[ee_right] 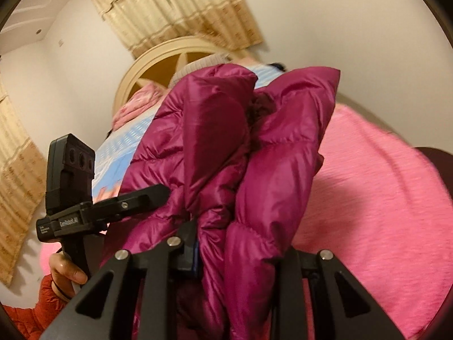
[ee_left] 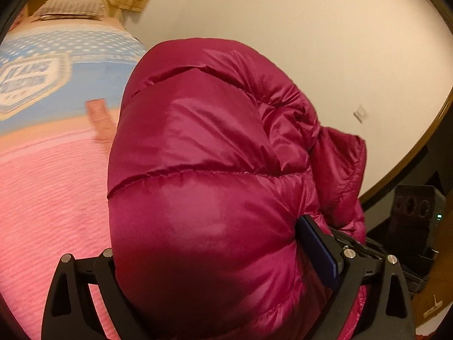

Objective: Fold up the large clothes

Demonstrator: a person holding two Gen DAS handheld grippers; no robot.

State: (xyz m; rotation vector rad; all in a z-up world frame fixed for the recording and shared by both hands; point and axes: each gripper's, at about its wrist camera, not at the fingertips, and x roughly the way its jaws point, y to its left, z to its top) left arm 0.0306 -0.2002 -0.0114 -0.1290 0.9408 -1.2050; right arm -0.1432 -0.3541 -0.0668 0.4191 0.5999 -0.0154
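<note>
A magenta quilted down jacket (ee_left: 203, 147) fills the middle of the left wrist view, lifted above the bed. My left gripper (ee_left: 223, 257) is shut on the jacket; its blue-padded right finger (ee_left: 320, 252) presses into the fabric and the left finger is hidden under it. In the right wrist view the same jacket (ee_right: 226, 147) hangs bunched in two folds. My right gripper (ee_right: 226, 257) is shut on the jacket, its fingertips buried in fabric. The left gripper's body (ee_right: 70, 198) shows at the left of the right wrist view, held by a hand (ee_right: 66, 272).
A pink bedspread (ee_left: 48, 204) covers the bed (ee_right: 382, 198) below. A blue dotted blanket (ee_left: 70, 68) and pillows (ee_left: 70, 7) lie toward the cream headboard (ee_right: 158, 56). A white wall (ee_left: 311, 42) is on the right, beige curtains (ee_right: 175, 8) behind.
</note>
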